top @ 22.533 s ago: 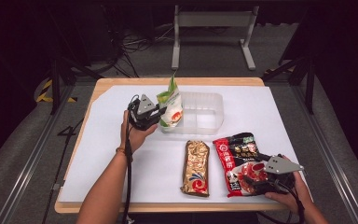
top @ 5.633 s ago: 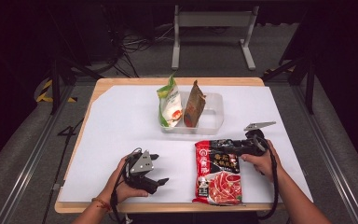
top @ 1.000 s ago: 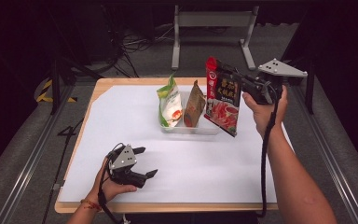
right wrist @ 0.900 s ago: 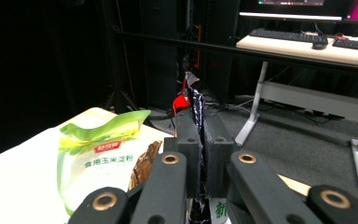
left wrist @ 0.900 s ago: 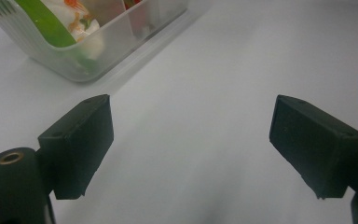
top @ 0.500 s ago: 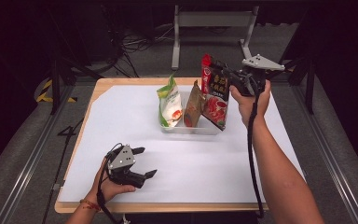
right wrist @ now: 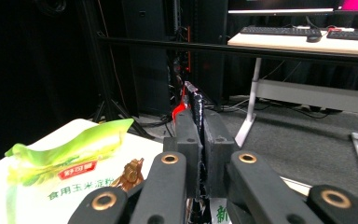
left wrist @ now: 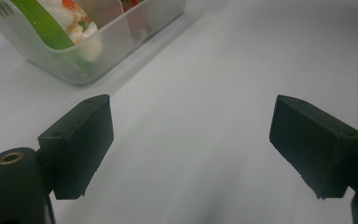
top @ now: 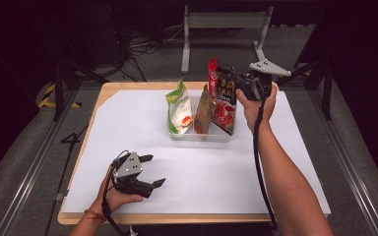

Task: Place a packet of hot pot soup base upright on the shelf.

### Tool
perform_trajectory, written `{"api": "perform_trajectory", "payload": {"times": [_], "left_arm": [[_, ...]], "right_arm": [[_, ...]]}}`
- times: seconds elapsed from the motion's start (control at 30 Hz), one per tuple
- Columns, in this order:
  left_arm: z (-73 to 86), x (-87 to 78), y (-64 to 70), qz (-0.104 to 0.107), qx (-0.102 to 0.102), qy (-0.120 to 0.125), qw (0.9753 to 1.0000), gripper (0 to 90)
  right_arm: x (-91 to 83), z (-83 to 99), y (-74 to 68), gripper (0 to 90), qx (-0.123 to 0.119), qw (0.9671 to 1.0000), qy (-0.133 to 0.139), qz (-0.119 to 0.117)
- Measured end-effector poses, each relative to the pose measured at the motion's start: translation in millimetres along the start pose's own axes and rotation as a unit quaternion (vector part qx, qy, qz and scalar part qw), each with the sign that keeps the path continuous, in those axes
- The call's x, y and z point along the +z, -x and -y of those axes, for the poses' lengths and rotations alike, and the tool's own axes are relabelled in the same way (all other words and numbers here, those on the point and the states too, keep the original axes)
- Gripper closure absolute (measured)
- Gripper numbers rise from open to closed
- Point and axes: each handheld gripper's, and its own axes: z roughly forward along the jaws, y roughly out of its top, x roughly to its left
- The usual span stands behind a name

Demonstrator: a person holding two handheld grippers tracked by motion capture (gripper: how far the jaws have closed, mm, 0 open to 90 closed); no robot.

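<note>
A dim room: grey floor (top: 24, 162), cables, and a metal frame (top: 225, 22) behind the table (top: 142, 219).

place: lab | signs: desk with keyboards (right wrist: 279, 31) and monitors, tripod legs (right wrist: 109, 112), floor cables (top: 142, 46), paper-covered table (top: 128, 118)

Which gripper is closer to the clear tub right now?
Right. The right gripper holds the red packet in the clear tub; the left gripper rests open on the table, well short of it.
</note>
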Motion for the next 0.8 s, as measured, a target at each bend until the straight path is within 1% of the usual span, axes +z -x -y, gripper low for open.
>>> {"api": "perform_trajectory", "payload": {"times": [0.1, 0.13, 0.17, 0.23, 0.27, 0.3, 0.5, 0.53, 0.6, 0.7, 0.8], "left_arm": [[0.0, -0.2, -0.4, -0.001, -0.001, 0.001, 1.0000, 14.4], [-0.2, -0.2, -0.3, -0.001, 0.000, 0.000, 1.0000, 14.4], [-0.3, -0.2, -0.2, -0.002, 0.001, 0.001, 1.0000, 14.4], [-0.5, 0.0, 0.0, -0.001, 0.001, 0.000, 1.0000, 14.4], [-0.4, 0.1, 0.1, -0.002, 0.002, -0.001, 1.0000, 14.4], [-0.3, 0.1, 0.2, -0.001, 0.002, -0.001, 1.0000, 14.4], [0.2, 0.5, 0.3, -0.001, 0.002, -0.002, 1.0000, 14.4], [0.2, 0.2, 0.2, -0.001, 0.002, -0.003, 1.0000, 14.4], [0.4, 0.1, 0.2, -0.001, 0.000, -0.003, 1.0000, 14.3], [0.3, 0.4, 0.6, -0.001, 0.002, -0.003, 1.0000, 14.4], [-0.1, 0.4, 1.1, -0.001, 0.003, -0.003, 1.0000, 14.4]], "right_arm": [[-0.7, 7.2, -1.4, 87.2, -0.001, 1.0000, 0.001, -0.007], [-1.0, 9.9, -1.7, 87.1, -0.002, 0.9999, 0.006, -0.011], [-1.5, 12.7, -2.1, 87.1, -0.002, 0.9999, 0.004, -0.012], [-1.7, 16.1, -1.5, 86.9, -0.003, 0.9999, 0.002, -0.015], [-2.2, 18.1, -0.9, 86.9, -0.004, 0.9999, 0.003, -0.014], [-3.1, 20.7, 0.1, 86.8, -0.003, 0.9998, 0.006, -0.017], [-6.2, 25.9, 1.6, 86.7, -0.010, 0.9996, 0.011, -0.026], [-8.0, 27.9, 1.7, 86.6, -0.013, 0.9993, 0.012, -0.032], [-9.8, 29.1, 1.4, 86.6, -0.010, 0.9992, 0.012, -0.036], [-12.8, 31.5, -2.2, 86.5, -0.021, 0.9987, 0.015, -0.043], [-15.7, 33.6, -3.1, 86.6, -0.025, 0.9984, 0.018, -0.048]]}}
